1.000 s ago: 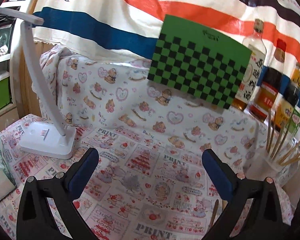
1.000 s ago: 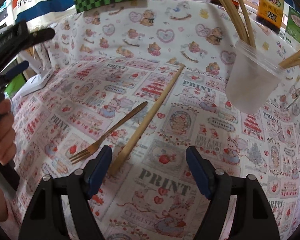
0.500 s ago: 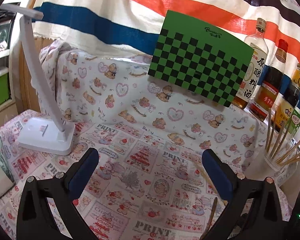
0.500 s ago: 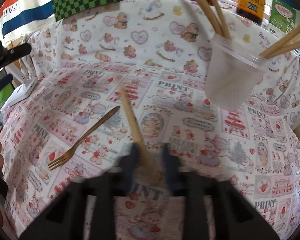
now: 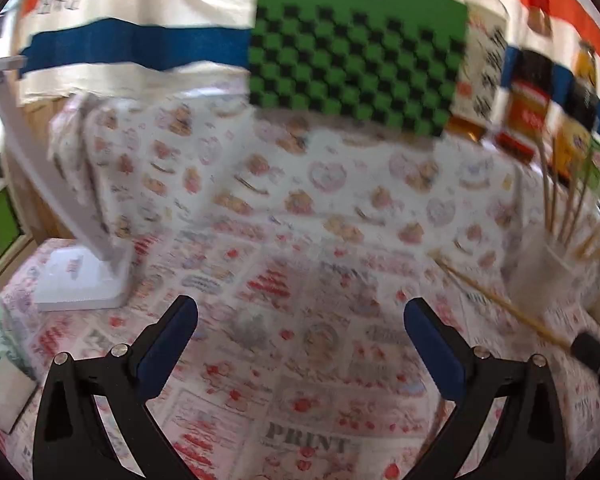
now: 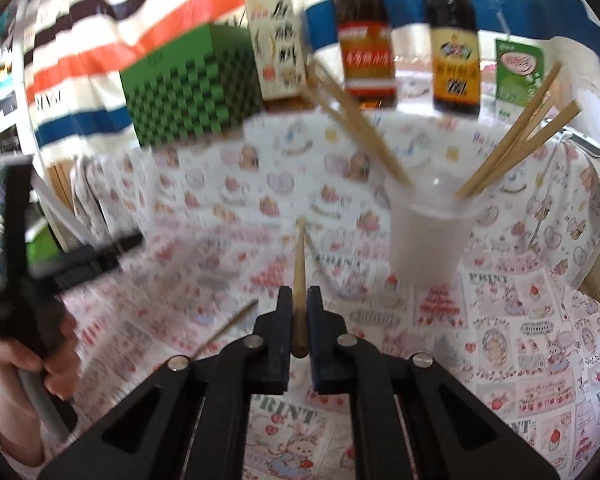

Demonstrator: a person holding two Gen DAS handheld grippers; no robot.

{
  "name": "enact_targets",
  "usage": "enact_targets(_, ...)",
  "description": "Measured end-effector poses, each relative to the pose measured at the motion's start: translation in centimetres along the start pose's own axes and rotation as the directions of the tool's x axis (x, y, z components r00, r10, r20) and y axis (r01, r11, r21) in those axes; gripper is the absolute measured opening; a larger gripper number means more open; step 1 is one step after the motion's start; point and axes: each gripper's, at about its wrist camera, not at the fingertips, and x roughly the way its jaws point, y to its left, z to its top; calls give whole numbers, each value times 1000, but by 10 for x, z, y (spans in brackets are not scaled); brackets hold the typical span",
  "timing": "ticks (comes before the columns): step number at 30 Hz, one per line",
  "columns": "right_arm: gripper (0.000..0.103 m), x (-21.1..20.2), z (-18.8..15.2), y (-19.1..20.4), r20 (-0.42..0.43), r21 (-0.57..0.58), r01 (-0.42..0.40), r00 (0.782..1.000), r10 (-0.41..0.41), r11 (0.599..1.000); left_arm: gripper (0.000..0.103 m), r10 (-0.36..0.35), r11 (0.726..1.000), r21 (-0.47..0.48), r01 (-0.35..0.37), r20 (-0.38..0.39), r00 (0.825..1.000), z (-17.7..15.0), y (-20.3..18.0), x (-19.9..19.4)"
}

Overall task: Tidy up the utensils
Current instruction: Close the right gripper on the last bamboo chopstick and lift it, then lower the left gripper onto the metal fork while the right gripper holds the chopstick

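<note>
The right tongs [image 6: 299, 312] are pinched tight on a wooden chopstick [image 6: 299, 276], lifted off the counter [image 6: 500, 320]. It points toward the far side, just left of the plastic cup [image 6: 428, 236] full of chopsticks. A gold fork [image 6: 228, 326] lies to the left. The left tongs [image 5: 300, 316] are wide and hold nothing.

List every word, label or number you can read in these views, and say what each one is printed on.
"PRINT": on the patterned tablecloth, repeated in several panels, also near the cup.
Labels on the three bottles: blurred, unreadable.
Green carton: print too blurred to read.
Dark lettering on the striped cloth: blurred, unreadable.
Green checkered board: small mark near its top edge, unreadable.
</note>
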Motion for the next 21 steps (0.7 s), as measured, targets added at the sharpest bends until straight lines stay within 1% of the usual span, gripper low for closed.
enact_targets(2, 6, -3, 2, -3, 13, 2, -9, 1000, 9, 1000, 92, -69, 997, 13, 70, -44, 997, -3, -5, 5)
enact_targets(4, 6, -5, 3, -5, 21, 17, -9, 1000, 9, 1000, 76, -150, 988, 31, 154, -97, 984, -6, -13, 11)
enact_targets(5, 6, -4, 4, -7, 18, 23, -6, 1000, 6, 1000, 72, -182, 981, 39, 188, -119, 976, -8, -17, 12)
enact_targets(7, 6, -5, 4, -8, 11, 29, 1, 1000, -2, 1000, 56, -240, 966, 58, 252, -158, 958, -12, -28, 13)
enact_targets(9, 6, -3, 4, -8, 6, 28, 3, 1000, -3, 1000, 50, -300, 943, 81, 322, -208, 931, -18, -41, 14)
enact_targets(10, 6, -3, 3, -8, 4, 26, 4, 1000, -4, 1000, 47, -318, 935, 82, 345, -233, 919, -21, -47, 14)
enact_targets(12, 6, -2, 2, -7, -5, 16, 4, 1000, -4, 1000, 43, -327, 924, 94, 370, -304, 895, -29, -58, 19)
enact_targets(13, 6, -1, 1, -6, -8, 14, 6, 1000, -6, 1000, 40, -317, 923, 107, 370, -335, 887, -32, -64, 22)
enact_targets(15, 6, 0, 1, -5, -15, 10, 10, 1000, -10, 1000, 34, -290, 922, 142, 361, -366, 884, -38, -72, 22)
enact_targets(16, 6, 1, 0, -5, -19, 8, 9, 1000, -9, 1000, 33, -269, 922, 167, 350, -373, 888, -39, -76, 21)
enact_targets(17, 6, 2, 0, -5, -21, 7, 10, 1000, -10, 1000, 32, -238, 918, 215, 334, -375, 896, -42, -82, 17)
enact_targets(18, 6, 3, 0, -4, -25, 4, 12, 1000, -12, 1000, 31, -228, 903, 263, 339, -375, 898, -45, -88, 12)
enact_targets(19, 6, 3, -1, -4, -27, 2, 13, 1000, -13, 1000, 31, -233, 893, 280, 353, -382, 894, -47, -92, 9)
enact_targets(21, 6, 4, -1, -4, -31, 0, 17, 999, -17, 1000, 30, -224, 900, 264, 347, -403, 887, -48, -95, 7)
